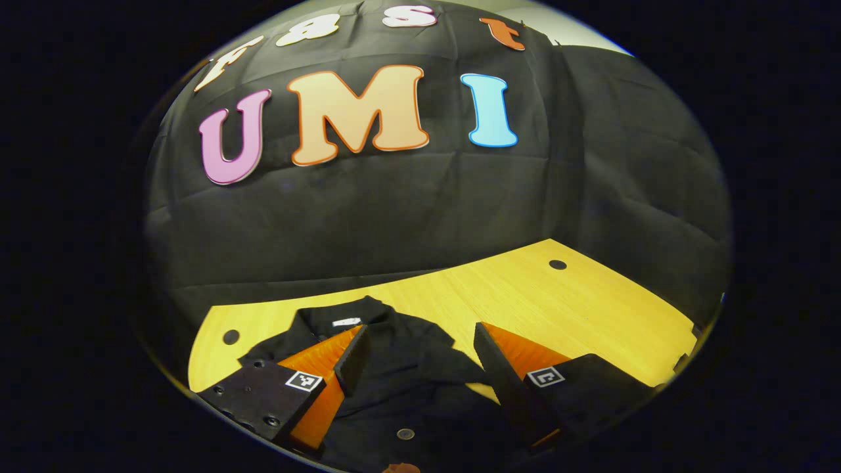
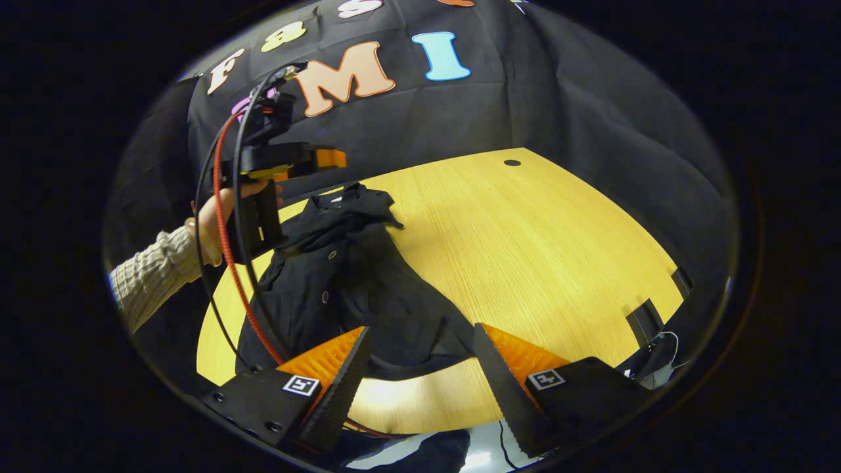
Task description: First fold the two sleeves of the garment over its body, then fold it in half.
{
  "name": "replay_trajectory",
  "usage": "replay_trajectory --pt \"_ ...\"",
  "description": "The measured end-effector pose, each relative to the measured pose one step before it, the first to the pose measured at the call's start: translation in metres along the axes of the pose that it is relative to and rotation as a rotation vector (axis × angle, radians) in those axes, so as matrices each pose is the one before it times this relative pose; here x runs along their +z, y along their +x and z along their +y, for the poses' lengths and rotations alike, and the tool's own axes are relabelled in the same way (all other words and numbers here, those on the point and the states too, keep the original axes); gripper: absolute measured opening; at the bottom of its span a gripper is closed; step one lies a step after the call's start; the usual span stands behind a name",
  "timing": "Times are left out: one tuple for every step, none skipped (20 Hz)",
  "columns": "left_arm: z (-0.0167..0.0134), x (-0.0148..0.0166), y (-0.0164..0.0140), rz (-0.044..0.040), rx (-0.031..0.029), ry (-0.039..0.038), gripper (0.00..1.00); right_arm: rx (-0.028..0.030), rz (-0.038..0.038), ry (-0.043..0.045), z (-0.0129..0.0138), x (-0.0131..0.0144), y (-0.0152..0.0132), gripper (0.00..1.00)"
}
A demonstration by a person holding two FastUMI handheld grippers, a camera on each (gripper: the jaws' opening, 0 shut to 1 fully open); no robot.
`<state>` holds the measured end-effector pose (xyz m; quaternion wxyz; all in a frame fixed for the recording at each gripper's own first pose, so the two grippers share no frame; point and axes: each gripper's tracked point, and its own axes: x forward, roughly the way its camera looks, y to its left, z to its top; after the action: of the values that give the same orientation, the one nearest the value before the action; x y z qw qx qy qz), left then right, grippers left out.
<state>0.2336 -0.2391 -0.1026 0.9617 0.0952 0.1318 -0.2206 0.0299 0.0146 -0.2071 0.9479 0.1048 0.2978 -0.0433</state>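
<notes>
The only label I can find is a small white tag inside the collar of the garment (image 1: 394,355), too small for me to read. The garment is black, with small round buttons down its front, and lies bunched and creased on the yellow tabletop (image 1: 558,309), collar toward the booth's wall.

My left tool (image 1: 420,358) hangs just above the garment, its orange-faced fingers spread wide and holding nothing; in the right gripper view the same tool (image 2: 276,164) sits level over the garment's collar end, gripped by my hand (image 2: 213,220) with a ribbed sleeve (image 2: 148,279) at the wrist and cables trailing down.

My right tool (image 2: 420,358) is wide open and empty, above the near tabletop edge; the garment's hem seems to lie just beyond its fingertips.
</notes>
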Motion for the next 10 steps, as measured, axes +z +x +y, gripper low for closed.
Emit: replay_trajectory --pt "0.00857 -0.00045 -0.01314 -0.00619 0.017 -0.00179 0.97 0.00981 0.00682 -0.01544 -0.00132 -0.00026 0.00066 0.99" --pt "0.00843 -0.00248 -0.01438 -0.00085 0.01732 -0.00676 0.97 0.00726 0.00739 -0.02164 -0.00294 -0.00131 0.00059 0.99" --pt "0.00998 -0.0035 -0.01433 0.0021 0.01739 -0.00891 0.95 0.00677 0.00666 -0.02516 -0.00251 -0.00094 0.00079 0.99" --pt "0.01373 -0.00431 -0.01539 0.00059 0.02798 -0.00955 0.95 0.00972 0.00711 -0.02497 -0.00214 -0.00141 0.00101 0.99" --pt "0.01488 -0.0051 -0.01597 0.00135 0.03113 -0.00709 0.95 0.01178 0.00586 -0.02178 -0.00205 -0.00244 0.00189 0.99" --pt "0.01662 -0.00676 -0.01681 0.002 0.04174 -0.00301 0.95 0.01244 0.00682 -0.01877 -0.00161 -0.00119 0.00216 0.99" --pt "0.01779 -0.00761 -0.01638 0.00177 0.04176 0.00262 0.95 0.01475 0.00744 -0.01712 0.00042 -0.00281 0.00154 0.99" --pt "0.01562 -0.00924 -0.01568 0.00059 0.04147 0.00333 0.95 0.01528 0.00715 -0.0162 -0.00136 -0.002 0.00264 0.99" --pt "0.01374 -0.00857 -0.01404 -0.00681 0.03475 0.00201 0.95 0.01407 0.00557 -0.01661 -0.00121 -0.00144 0.00231 0.99" --pt "0.01097 -0.01091 -0.01692 -0.00404 0.03475 -0.00127 0.95 0.01236 0.00721 -0.01729 -0.00098 -0.00101 0.00316 0.99"
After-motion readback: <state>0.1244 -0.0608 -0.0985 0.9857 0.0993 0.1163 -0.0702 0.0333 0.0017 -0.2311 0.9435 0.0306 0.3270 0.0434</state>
